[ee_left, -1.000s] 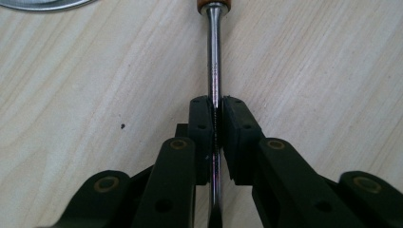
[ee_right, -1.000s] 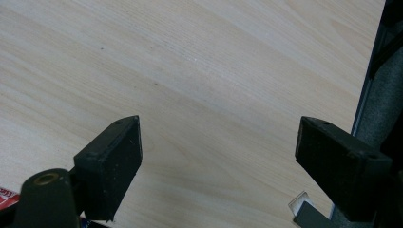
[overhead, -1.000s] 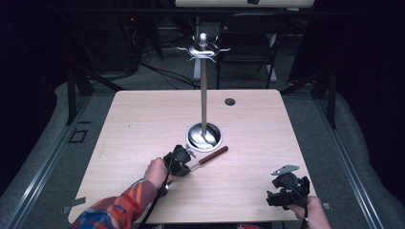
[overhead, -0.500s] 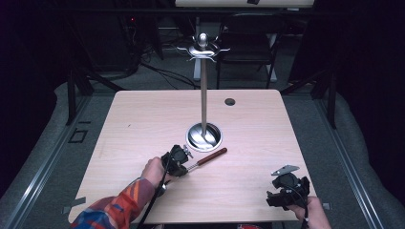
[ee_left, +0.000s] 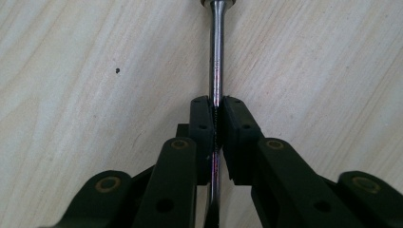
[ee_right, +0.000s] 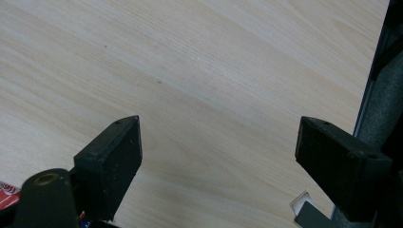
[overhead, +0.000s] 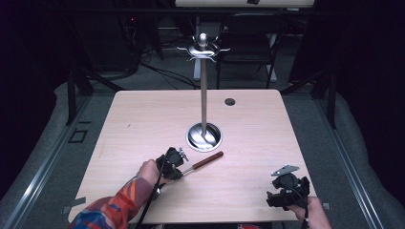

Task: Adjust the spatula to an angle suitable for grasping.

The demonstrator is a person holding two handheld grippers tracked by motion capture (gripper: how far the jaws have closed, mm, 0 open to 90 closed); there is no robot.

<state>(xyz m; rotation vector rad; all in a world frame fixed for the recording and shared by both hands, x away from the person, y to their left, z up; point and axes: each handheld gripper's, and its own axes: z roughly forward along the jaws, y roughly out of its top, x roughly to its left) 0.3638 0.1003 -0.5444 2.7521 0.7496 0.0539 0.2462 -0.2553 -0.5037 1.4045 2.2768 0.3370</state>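
Utensil [overhead: 203, 161] in left gripper [overhead: 177, 162]

We are seeing a light wooden table [overhead: 143, 124] with a small dark round hole [overhead: 229, 101] near its far edge, grey carpeted floor [overhead: 43, 143] lying around it, and a dark chair [overhead: 248, 47] standing beyond in the shadowed background.

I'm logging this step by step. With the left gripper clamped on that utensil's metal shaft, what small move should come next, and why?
Probably a short straight lift. The left gripper is shut on the metal shaft, and the utensil seems to lie flat on the table. Its wooden handle points toward the stand's base, so raising it first avoids dragging it there. The right gripper is open and apart.
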